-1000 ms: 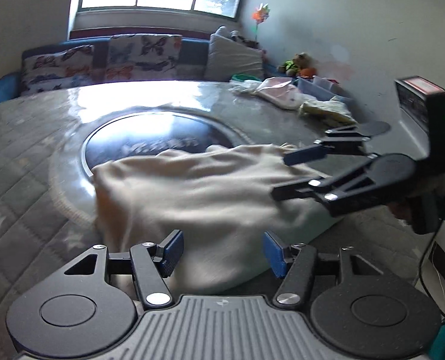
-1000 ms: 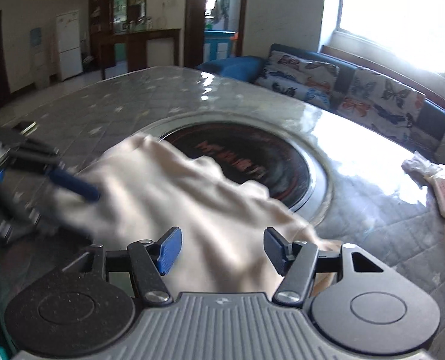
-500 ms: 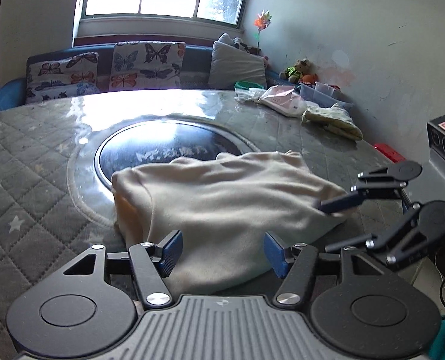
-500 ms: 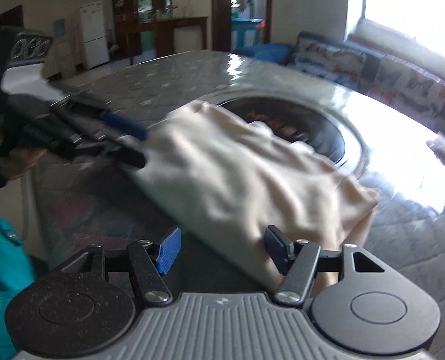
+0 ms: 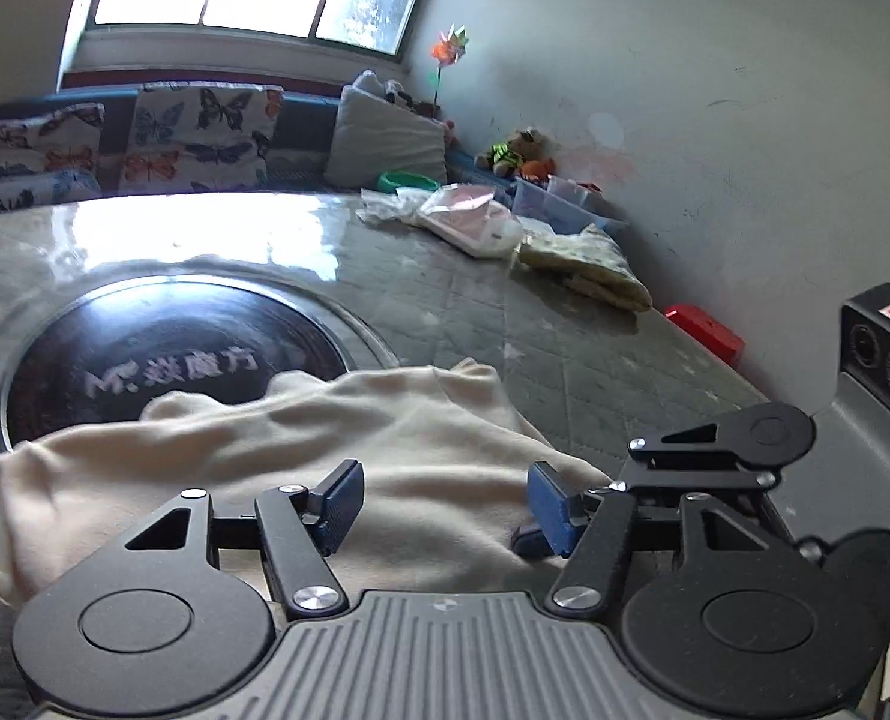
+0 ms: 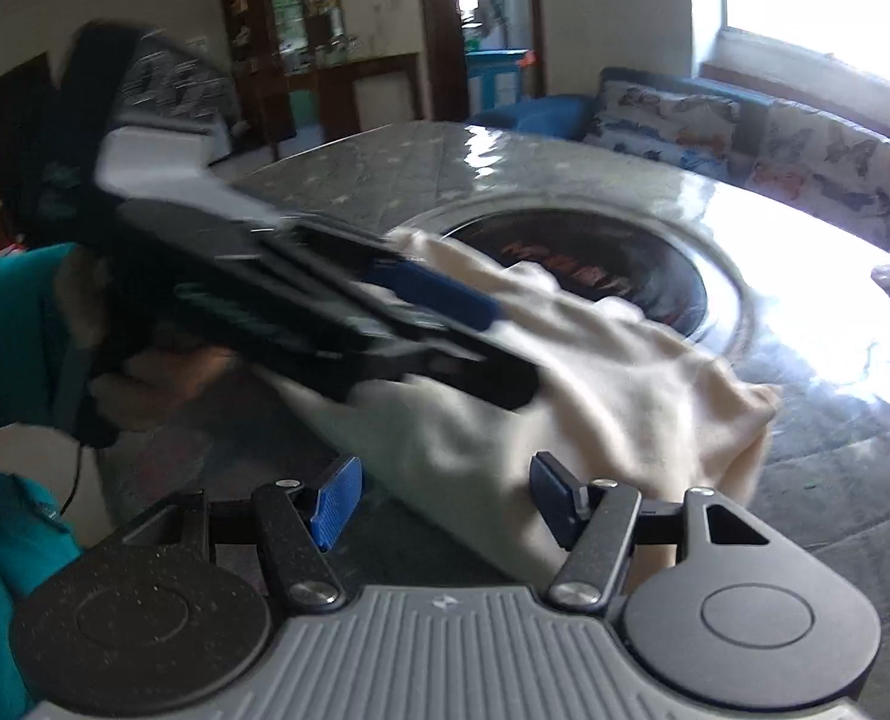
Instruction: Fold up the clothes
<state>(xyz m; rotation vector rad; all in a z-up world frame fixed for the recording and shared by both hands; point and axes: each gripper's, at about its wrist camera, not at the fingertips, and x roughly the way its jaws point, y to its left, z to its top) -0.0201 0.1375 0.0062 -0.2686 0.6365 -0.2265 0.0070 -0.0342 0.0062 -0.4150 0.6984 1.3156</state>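
A cream garment (image 5: pixel 300 456) lies folded over on the round quilted table, partly over the dark centre disc (image 5: pixel 174 354). It also shows in the right wrist view (image 6: pixel 595 372). My left gripper (image 5: pixel 445 504) is open just above the garment's near edge, with nothing between its blue pads. My right gripper (image 6: pixel 448 504) is open over the garment's near right corner. In the left wrist view the right gripper's body sits close on the right, behind my right finger. In the right wrist view the left gripper (image 6: pixel 475 348) crosses blurred over the cloth.
The table's bare quilted top (image 5: pixel 565 348) stretches to the far right. A pink garment (image 5: pixel 475 222) and a yellow-green one (image 5: pixel 589 264) lie at the far right edge. A sofa with butterfly cushions (image 5: pixel 198 138) stands behind. A red box (image 5: pixel 706 330) lies by the wall.
Both grippers have come closer together over the garment's near edge. The left gripper moved lower and nearer to the cloth. The garment has kept its shape.
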